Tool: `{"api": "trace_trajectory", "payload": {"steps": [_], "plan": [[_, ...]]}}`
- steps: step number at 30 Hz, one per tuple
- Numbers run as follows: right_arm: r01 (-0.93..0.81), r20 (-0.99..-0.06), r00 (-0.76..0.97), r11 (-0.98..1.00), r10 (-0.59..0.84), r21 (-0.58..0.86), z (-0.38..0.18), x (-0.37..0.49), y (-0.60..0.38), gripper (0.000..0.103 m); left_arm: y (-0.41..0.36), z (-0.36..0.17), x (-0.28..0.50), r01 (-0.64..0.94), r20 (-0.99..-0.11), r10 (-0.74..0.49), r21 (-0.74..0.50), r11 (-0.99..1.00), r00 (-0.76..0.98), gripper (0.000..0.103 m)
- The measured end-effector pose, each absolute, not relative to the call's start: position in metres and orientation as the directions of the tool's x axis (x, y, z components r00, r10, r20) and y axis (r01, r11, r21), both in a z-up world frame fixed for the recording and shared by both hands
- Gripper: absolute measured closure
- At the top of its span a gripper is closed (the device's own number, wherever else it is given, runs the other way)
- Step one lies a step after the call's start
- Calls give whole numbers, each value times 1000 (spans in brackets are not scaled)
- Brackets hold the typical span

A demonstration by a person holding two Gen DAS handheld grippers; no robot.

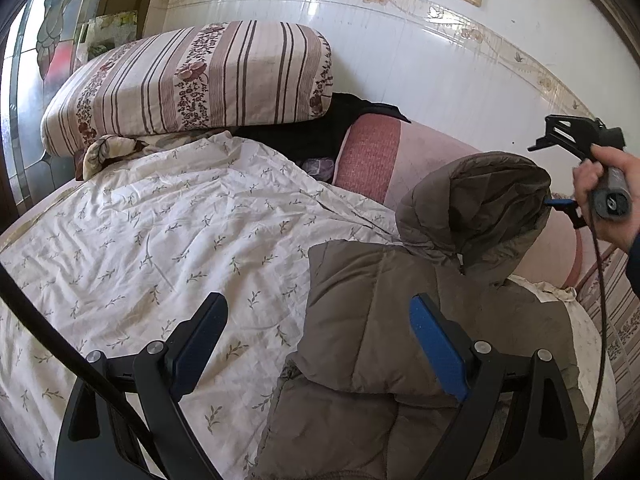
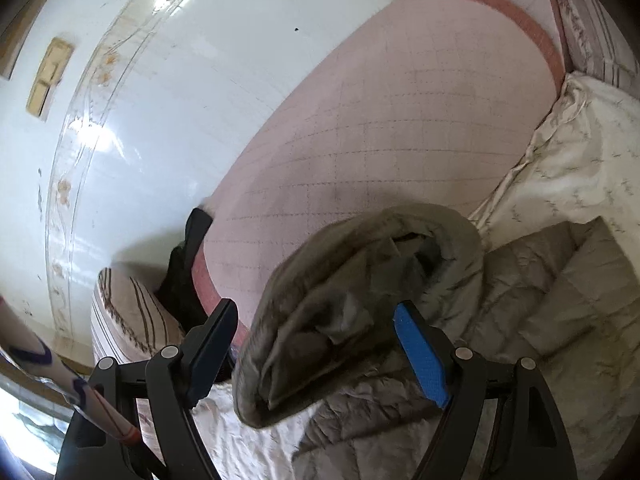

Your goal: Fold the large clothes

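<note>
Two hand-held grippers are at work over a bed. The left hand-held gripper hangs with its jaws wide and nothing pressed between them; its right finger is over the near, left part of a brown padded jacket, its left finger over the quilt. The right hand-held gripper also stands wide; the jacket's hood bulges up between its fingers, but the pads do not press on it. In the left wrist view this right hand-held gripper sits at the far right, held by a hand, with one blue tip just beside the hood's right edge.

The jacket lies on the right side of the bed, partly folded, its body near and its hood raised at the far end. Under it spreads a cream quilt with a small leaf print, rumpled, covering most of the bed to the left. Beyond the hood lies a pink bolster against the white tiled wall. At the far left a striped, flowered pillow rests on the bedding, with dark clothing between it and the bolster.
</note>
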State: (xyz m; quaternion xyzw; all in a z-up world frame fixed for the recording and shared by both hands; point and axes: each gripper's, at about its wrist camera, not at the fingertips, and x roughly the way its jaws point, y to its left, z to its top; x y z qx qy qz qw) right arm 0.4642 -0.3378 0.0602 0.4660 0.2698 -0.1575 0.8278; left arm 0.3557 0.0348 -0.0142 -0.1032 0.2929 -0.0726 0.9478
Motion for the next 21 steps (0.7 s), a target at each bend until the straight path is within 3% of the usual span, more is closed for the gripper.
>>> {"api": "trace_trajectory", "payload": {"steps": [2,3,4,7,13,21], "plan": [[514,-606,795,532,-1,673,56,477,-340,19,33,-15,356,79,-543,-197,-234,969,816,11],[505,-605,796,541,9,672,54,480,-340,33,33,-16,358,78,-546,-196,-231,970,814,11],[486,-595,804,552,23,678,52,482,-339,66,32,-17,358,79,-548,-197,-231,970,813,11],[461,-587,808,573,45,678,48,474,-333,86,32,-18,360,79,-550,-194,-225,971,812,11],[355,-512,856,638,72,683,56,412,-313,93,32,-18,360,80,-550,-198,-230,970,811,11],[262,-463,878,691,118,674,38,289,-283,94,33,-17,356,80,-546,-207,-247,966,812,11]]}}
